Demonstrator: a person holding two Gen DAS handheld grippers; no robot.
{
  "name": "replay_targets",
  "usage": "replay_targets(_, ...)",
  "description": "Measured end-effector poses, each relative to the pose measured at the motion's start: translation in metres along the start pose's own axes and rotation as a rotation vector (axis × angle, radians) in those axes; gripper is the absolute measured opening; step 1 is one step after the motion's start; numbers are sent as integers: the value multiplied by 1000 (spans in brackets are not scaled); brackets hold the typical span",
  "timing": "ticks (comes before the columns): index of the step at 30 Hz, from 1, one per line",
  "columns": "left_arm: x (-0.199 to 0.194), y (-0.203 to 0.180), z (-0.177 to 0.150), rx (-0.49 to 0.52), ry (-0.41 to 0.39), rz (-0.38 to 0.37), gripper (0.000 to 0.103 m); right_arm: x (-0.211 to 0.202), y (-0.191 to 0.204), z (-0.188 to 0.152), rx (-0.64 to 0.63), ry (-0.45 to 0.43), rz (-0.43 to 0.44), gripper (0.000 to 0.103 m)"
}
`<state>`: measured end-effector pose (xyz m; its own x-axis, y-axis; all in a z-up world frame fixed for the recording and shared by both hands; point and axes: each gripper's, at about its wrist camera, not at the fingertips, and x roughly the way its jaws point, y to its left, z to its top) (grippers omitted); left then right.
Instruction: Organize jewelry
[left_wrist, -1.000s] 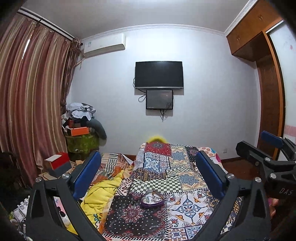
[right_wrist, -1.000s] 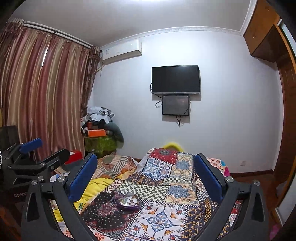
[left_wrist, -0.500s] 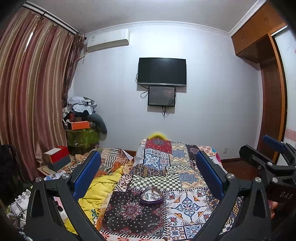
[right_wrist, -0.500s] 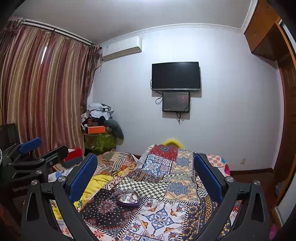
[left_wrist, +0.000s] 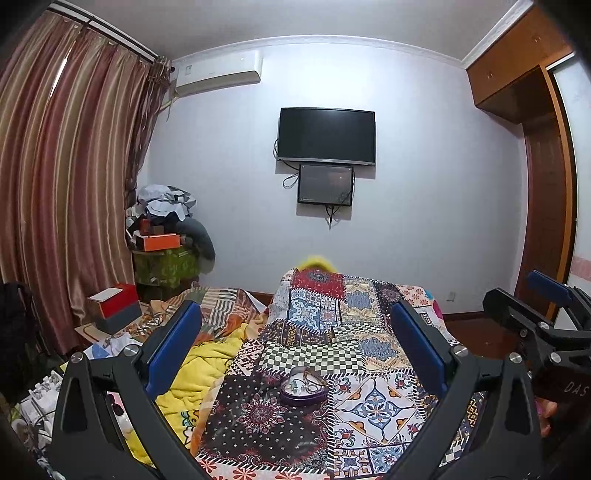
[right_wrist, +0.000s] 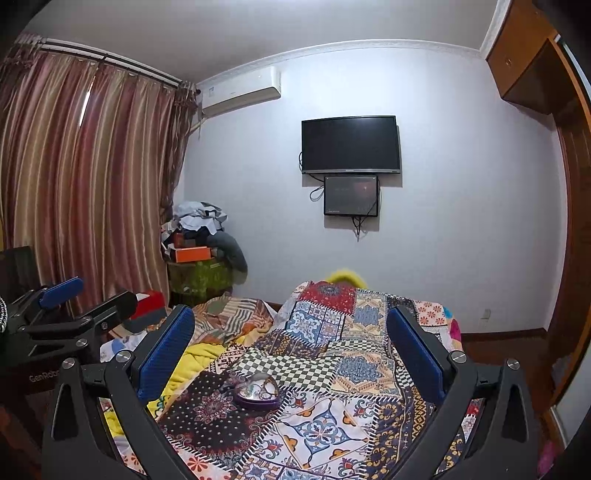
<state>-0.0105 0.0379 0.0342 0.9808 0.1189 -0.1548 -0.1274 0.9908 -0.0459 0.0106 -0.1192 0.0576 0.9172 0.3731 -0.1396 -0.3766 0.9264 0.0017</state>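
Note:
A purple heart-shaped jewelry box (left_wrist: 303, 387) lies open on a patchwork bedspread (left_wrist: 354, 413), with small jewelry pieces inside. In the right wrist view the same box (right_wrist: 256, 392) lies left of centre. My left gripper (left_wrist: 295, 347) hovers above the bed, open and empty, with the box below and ahead of its blue pads (left_wrist: 173, 347). My right gripper (right_wrist: 290, 343) is also open and empty, held well short of the box. Each gripper shows at the edge of the other's view: the right gripper (left_wrist: 546, 317) and the left gripper (right_wrist: 62, 306).
A yellow blanket (left_wrist: 199, 373) is bunched on the bed's left side. Striped curtains (left_wrist: 66, 177) hang at left, beside a cluttered green stand (left_wrist: 166, 266) and a red box (left_wrist: 114, 301). A television (left_wrist: 327, 136) hangs on the far wall. A wooden wardrobe (left_wrist: 546, 184) stands right.
Both views have tilted slightly, so the wall and television sit a little lower in frame. Both grippers stay open; the box has not moved on the bed.

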Motion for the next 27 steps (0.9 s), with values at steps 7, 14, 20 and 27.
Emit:
replay_targets(7, 2, 0, -1, -5, 7, 1, 103, 0, 1, 1, 2, 6, 5, 103)
replay_targets(14, 3, 0, -1, -5, 14, -7, 103, 0, 1, 2, 1, 3, 0, 103)
replay_targets(20, 3, -1, -1, -9, 16, -15, 103, -1, 1, 2, 3, 4, 0, 103)
replay_targets(27, 2, -3, -2, -6, 19, -25, 103, 1, 0, 1, 9, 7, 1, 103)
